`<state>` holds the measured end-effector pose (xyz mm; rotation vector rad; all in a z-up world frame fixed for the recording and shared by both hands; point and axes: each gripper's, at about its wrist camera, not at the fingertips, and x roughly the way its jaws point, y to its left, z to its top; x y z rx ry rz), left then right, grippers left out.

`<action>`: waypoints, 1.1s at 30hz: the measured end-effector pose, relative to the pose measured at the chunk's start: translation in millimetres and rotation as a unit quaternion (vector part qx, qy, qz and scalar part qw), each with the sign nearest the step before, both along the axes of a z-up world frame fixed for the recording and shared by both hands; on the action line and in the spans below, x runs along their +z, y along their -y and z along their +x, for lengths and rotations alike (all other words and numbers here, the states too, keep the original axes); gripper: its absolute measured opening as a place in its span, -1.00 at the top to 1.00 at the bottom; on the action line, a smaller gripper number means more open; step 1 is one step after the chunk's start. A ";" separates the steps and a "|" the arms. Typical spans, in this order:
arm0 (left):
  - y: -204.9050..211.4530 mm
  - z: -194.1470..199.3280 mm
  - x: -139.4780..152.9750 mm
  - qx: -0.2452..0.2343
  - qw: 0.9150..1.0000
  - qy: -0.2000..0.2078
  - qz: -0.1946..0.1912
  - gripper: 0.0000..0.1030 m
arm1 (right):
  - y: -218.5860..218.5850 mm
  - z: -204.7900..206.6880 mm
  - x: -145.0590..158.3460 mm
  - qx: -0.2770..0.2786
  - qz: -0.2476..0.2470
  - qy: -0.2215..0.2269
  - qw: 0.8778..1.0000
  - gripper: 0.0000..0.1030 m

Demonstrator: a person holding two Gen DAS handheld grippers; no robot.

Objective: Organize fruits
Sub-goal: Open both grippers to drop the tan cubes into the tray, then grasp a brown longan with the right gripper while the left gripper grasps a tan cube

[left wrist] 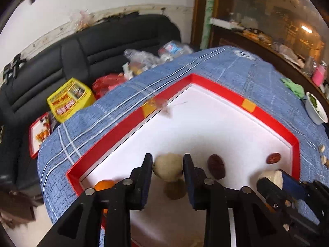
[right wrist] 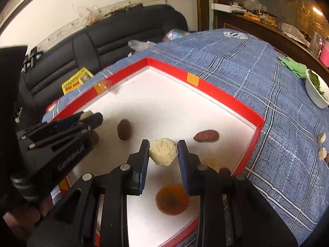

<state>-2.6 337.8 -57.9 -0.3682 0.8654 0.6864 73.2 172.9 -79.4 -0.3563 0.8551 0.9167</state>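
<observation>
A blue checked cloth (right wrist: 257, 78) covers the table, bearing a red-rimmed white tray (right wrist: 222, 94), a white bowl (right wrist: 314, 96) and a green rag (right wrist: 292, 65).

I see a pale round fruit (left wrist: 167, 168) raised between my left tongs (left wrist: 167, 169), a crumbly beige chunk (right wrist: 163, 152) between my right tongs (right wrist: 163, 152), and two dark dates (right wrist: 124, 132) (right wrist: 206, 135) lying in the red tray (right wrist: 216, 91).
</observation>
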 end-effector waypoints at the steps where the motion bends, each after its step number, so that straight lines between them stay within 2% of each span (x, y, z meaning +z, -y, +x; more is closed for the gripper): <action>1: -1.2 -0.3 -0.5 0.005 1.000 -0.004 -0.002 0.08 | -0.7 -0.7 -1.2 0.001 -0.005 0.001 1.000 0.46; 3: -2.3 -2.1 0.2 0.014 1.000 -0.006 0.000 -0.12 | -0.7 -2.2 -1.9 0.000 -0.012 0.007 1.000 0.36; 5: -2.5 -5.4 2.1 0.020 1.000 -0.007 0.003 -0.27 | 1.2 -2.6 -0.1 -0.001 -0.011 0.011 1.000 -0.04; 6: -2.5 -6.5 2.7 0.021 1.000 -0.007 0.003 -0.28 | 3.1 -2.8 1.6 -0.002 -0.008 0.010 1.000 -0.08; 13: 10.4 -13.7 15.8 0.023 1.000 -0.004 0.014 -0.31 | 19.0 -4.6 14.5 -0.012 0.005 0.018 1.000 -0.10; 21: 44.3 -27.0 47.9 0.006 0.998 0.047 0.035 -0.31 | 57.9 -4.6 33.2 -0.028 0.026 0.033 0.999 -0.10; 23: 63.3 -28.2 55.4 -0.014 0.997 0.070 0.040 -0.32 | 73.5 -3.1 35.7 -0.036 0.029 0.039 0.998 -0.10; 27: 111.4 -17.4 58.4 -0.074 0.992 0.085 0.053 -0.33 | 124.4 8.9 36.8 -0.068 0.031 0.052 0.996 -0.10; 30: 150.3 1.9 48.9 -0.134 0.987 0.073 0.048 -0.34 | 173.1 28.1 31.5 -0.116 0.029 0.053 0.991 -0.10; 33: 190.4 24.3 35.3 -0.197 0.977 0.053 0.054 -0.34 | 227.5 56.1 23.1 -0.181 0.028 0.052 0.982 -0.09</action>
